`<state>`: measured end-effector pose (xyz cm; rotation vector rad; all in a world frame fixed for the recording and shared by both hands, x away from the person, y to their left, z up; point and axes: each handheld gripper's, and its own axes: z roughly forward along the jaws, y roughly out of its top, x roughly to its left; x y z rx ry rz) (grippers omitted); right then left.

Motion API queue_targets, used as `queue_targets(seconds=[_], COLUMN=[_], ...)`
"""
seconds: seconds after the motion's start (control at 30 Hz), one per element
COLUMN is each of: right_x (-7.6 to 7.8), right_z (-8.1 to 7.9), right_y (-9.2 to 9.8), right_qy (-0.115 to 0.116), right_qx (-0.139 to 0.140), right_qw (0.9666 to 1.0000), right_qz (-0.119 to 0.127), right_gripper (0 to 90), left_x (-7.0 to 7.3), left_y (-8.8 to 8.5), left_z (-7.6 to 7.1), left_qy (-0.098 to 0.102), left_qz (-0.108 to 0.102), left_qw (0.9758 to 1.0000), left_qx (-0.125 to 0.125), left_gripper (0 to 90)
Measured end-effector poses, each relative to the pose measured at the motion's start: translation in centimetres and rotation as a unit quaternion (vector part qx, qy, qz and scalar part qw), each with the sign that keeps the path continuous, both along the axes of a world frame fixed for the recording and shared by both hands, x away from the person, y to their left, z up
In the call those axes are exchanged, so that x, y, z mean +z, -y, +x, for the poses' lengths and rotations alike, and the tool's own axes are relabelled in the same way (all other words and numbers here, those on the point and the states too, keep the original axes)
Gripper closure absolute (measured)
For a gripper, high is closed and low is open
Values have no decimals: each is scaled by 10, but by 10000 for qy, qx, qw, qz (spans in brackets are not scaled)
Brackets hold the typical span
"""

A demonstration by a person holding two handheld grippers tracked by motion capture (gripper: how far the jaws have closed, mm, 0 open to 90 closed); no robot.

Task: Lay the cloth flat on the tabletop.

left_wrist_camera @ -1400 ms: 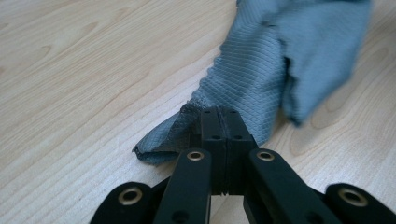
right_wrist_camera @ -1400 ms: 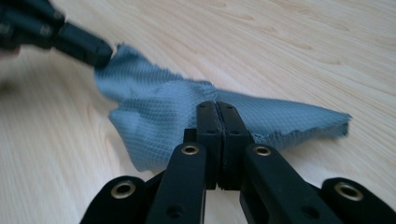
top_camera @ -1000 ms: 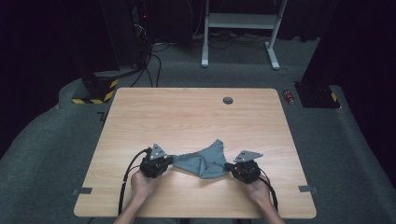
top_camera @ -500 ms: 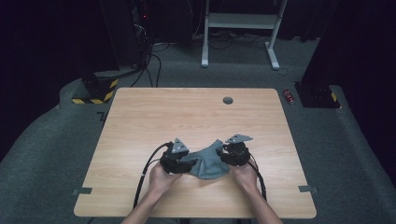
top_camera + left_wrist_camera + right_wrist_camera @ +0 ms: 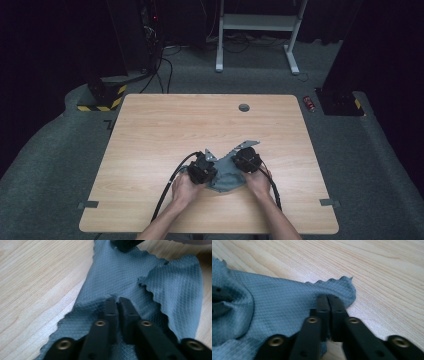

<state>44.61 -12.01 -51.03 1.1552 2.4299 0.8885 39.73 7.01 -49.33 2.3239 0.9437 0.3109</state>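
grey-blue cloth (image 5: pixel 226 175) lies bunched on the near middle of the wooden counter (image 5: pixel 150 130), between the two hand-held grippers. left gripper (image 5: pixel 117 300): jaws have just been closing and now sit pressed together with a fold of the cloth pinched between the tips. right gripper (image 5: pixel 327 297): same, jaws have just been closing and now pinch the cloth just inside its scalloped edge, near a corner.

in the high view the left gripper (image 5: pixel 202 169) and right gripper (image 5: pixel 246 159) stand close together, cloth slack and heaped between them; a flap is doubled over on one side in the left gripper view. judgement: the close spacing is why the fabric is gathered, not taut. each grip sits near an edge, which suits carrying one part of the cloth over another, so this reads as a fold in progress.

cables (image 5: pixel 167 187) trail back toward the person's forearms. a small round grommet (image 5: pixel 244 107) sits at the far side of the counter, well apart from the cloth.
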Motion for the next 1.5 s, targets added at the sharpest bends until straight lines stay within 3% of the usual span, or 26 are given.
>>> queue_targets(seconds=[0.1,0.23,0.37,0.47,0.57,0.63,0.67,0.77,0.83,0.93,1.03,1.2,1.3,1.37,1.4,1.47,1.5], right_x=[2,14,22,22,16,10,7,4,10,18,20,16,10,7,5,4,4], right_z=[-1,-6,-10,-17,-29,-36,-40,-47,-47,-40,-26,-7,-1,1,1,0,0], right_y=[1,9,19,28,35,34,32,32,33,33,29,23,24,25,25,23,23], right_qy=[67,317,421,418,294,134,109,112,271,361,305,49,-123,-255,-289,-331,-326], right_qx=[-6,-103,-237,-231,-149,-65,8,129,32,-91,-238,-386,-350,-289,-245,-140,-67], right_qw=[10000,9992,9984,9985,9991,9995,9998,9997,9992,9986,9985,9988,9988,9989,9989,9991,9993], right_qz=[24,235,283,260,282,287,177,166,278,374,376,306,315,283,272,228,191], right_gripper=[898,900,900,900,899,895,892,794,732,688,639,573,555,576,630,757,819], left_x=[7,25,35,27,7,-8,-15,-15,-5,12,17,7,-3,-8,-11,-13,-12], left_y=[-6,-25,-52,-74,-91,-98,-100,-107,-110,-111,-106,-91,-84,-82,-82,-82,-82], left_z=[-3,-12,-33,-55,-74,-81,-84,-85,-80,-62,-33,11,26,33,35,36,37], left_qy=[130,441,601,536,292,-7,-141,-170,21,219,223,171,48,-55,-87,-86,-109], left_qz=[-63,-312,-513,-545,-567,-657,-648,-739,-796,-827,-827,-272,-57,31,8,-30,-108], left_qw=[9999,9985,9969,9970,9977,9972,9970,9960,9946,9928,9906,9905,9896,9892,9891,9894,9905], left_qx=[-49,-8,60,121,233,345,391,480,663,842,1064,1336,1434,1463,1470,1446,1364], left_gripper=[885,888,888,888,884,875,851,726,637,549,515,468,443,436,440,498,577])
